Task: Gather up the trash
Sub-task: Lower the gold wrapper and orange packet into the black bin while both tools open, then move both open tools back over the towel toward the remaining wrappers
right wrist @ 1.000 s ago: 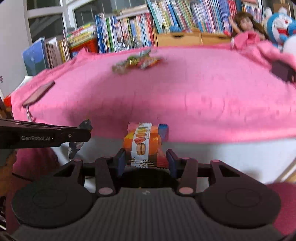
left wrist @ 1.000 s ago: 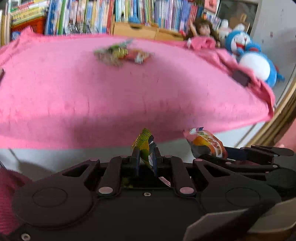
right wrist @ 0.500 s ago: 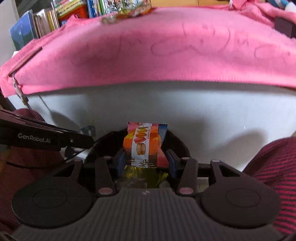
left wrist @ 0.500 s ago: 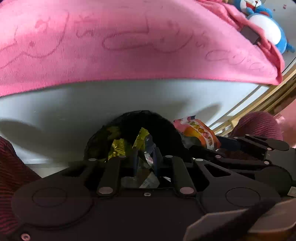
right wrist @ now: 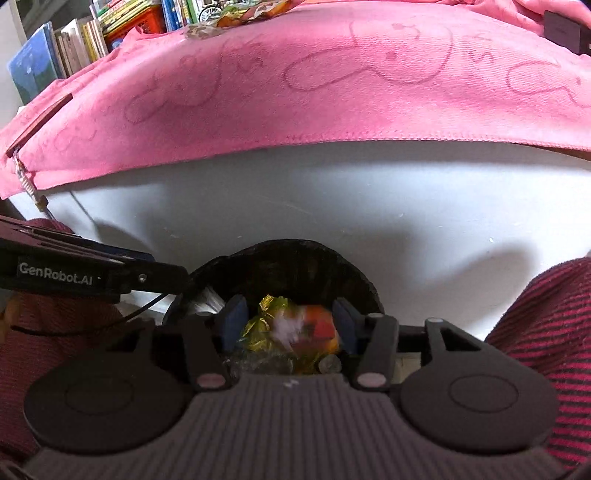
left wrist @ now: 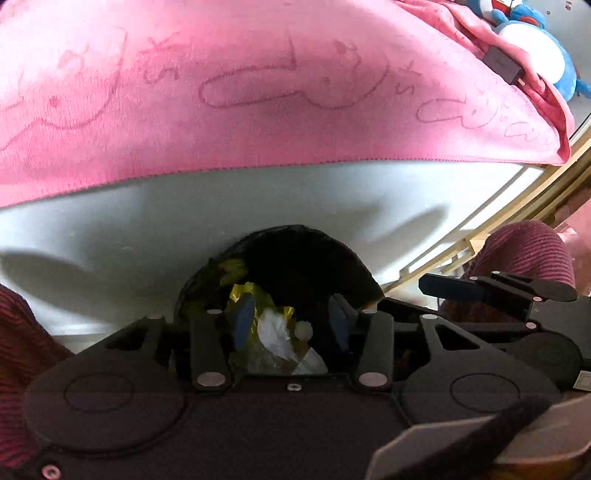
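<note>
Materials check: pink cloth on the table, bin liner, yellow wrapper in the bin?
Pink cloth: soft plush textile, matte, embossed outlines, stitched hem. Bin liner: likely thin black plastic film, wrinkled, faint sheen. Yellow wrapper: probably metallised foil, crinkled with bright glints.

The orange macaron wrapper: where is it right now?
In the right wrist view the orange macaron wrapper is a blurred shape between the right gripper's just-opened jaws, over the black trash bin, right of the gold foil wrappers.

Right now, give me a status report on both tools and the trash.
Left tool open, jaws just opened. Right tool open, orange wrapper falling free into black bin. More wrappers on pink cloth. Nothing blocking.
</note>
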Demonstrator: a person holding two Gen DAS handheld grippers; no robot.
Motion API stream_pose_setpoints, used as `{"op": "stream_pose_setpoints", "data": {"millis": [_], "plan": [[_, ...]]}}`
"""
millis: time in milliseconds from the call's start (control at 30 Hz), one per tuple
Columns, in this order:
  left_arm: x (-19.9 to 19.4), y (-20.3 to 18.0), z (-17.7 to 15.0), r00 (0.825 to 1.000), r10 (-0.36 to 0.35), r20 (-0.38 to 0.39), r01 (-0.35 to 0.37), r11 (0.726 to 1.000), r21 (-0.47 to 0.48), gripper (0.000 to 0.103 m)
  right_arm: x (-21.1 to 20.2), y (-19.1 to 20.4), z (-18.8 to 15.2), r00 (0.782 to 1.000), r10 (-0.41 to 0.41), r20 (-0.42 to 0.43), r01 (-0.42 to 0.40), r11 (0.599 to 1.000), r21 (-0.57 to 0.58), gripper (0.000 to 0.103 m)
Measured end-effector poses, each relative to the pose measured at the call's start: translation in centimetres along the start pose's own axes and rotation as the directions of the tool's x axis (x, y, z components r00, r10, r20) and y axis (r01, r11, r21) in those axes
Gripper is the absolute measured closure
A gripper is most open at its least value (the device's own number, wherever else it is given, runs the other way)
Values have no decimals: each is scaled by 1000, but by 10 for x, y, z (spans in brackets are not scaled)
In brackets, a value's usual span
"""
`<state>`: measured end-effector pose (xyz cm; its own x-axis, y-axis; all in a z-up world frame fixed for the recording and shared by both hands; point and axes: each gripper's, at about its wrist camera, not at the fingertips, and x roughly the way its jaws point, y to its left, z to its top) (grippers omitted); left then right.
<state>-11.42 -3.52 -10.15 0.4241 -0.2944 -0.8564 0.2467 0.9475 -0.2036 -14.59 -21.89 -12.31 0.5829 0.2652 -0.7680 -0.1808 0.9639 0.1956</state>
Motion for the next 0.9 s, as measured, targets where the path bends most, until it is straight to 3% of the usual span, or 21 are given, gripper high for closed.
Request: {"op": "stream_pose_setpoints", "data": {"millis": [333, 467, 633, 767, 900], "plan": [[-15, 8, 7, 999, 23, 46, -22, 1000, -16, 45, -6, -3, 3, 1000, -7, 21, 7, 1000, 16, 33], [-25, 7, 12, 996, 32, 79, -31, 999, -10, 43, -13, -3, 12, 999, 1, 46, -2, 1000, 19, 33], [-56, 1, 23, 989, 12, 145, -14, 1000, 14, 42, -37, -6, 28, 987, 113, 118, -117, 993, 34, 33], [-89, -2, 39, 969, -24, 247, 16, 999, 34, 31, -56, -6, 50, 968, 144, 205, -149, 989, 9, 33], [-107, 0, 61, 935, 22, 354, -42, 998, 49, 25, -66, -9, 76, 948, 141, 286, -144, 990, -11, 33]]}}
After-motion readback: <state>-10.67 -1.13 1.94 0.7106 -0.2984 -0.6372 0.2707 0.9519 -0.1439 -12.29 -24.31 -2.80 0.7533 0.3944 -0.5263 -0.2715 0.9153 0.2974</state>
